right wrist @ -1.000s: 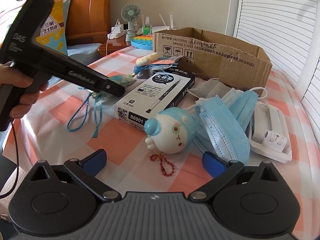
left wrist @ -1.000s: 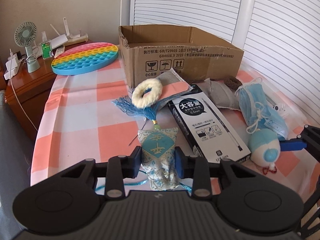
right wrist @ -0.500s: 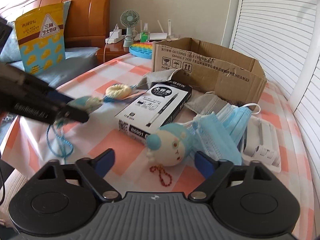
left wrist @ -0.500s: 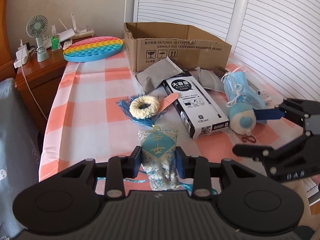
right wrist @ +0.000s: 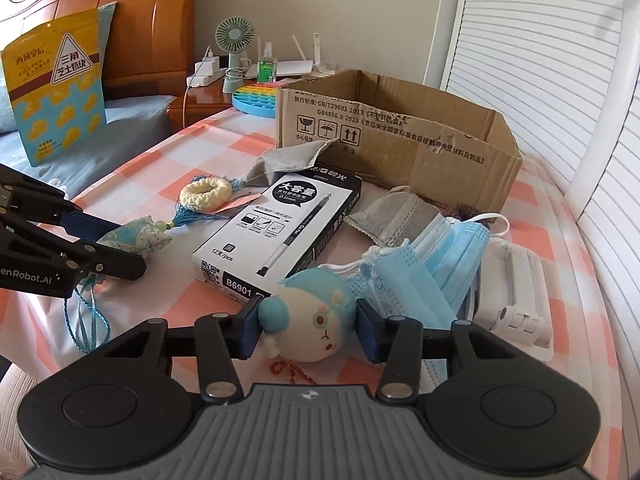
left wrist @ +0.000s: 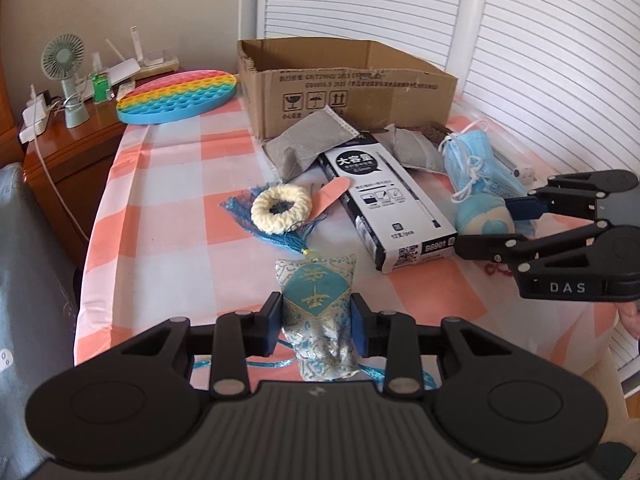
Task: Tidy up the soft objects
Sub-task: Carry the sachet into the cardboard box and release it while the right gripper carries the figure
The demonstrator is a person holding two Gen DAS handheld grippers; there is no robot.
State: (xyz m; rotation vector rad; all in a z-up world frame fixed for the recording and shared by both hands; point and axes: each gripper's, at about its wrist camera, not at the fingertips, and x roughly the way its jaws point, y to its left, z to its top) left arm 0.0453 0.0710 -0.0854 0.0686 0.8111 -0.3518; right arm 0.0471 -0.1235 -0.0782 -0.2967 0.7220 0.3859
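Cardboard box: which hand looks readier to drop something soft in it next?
Probably the left. Its claw is shut on the sachet. The right claw has just been closing on the doll, and it's unclear it grips yet. The box is open-topped.

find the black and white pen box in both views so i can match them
Left wrist view: the black and white pen box lies right of centre, on the checked cloth.
Right wrist view: it lies at centre, slightly left.
Shared landmark: the open brown cardboard box behind it.
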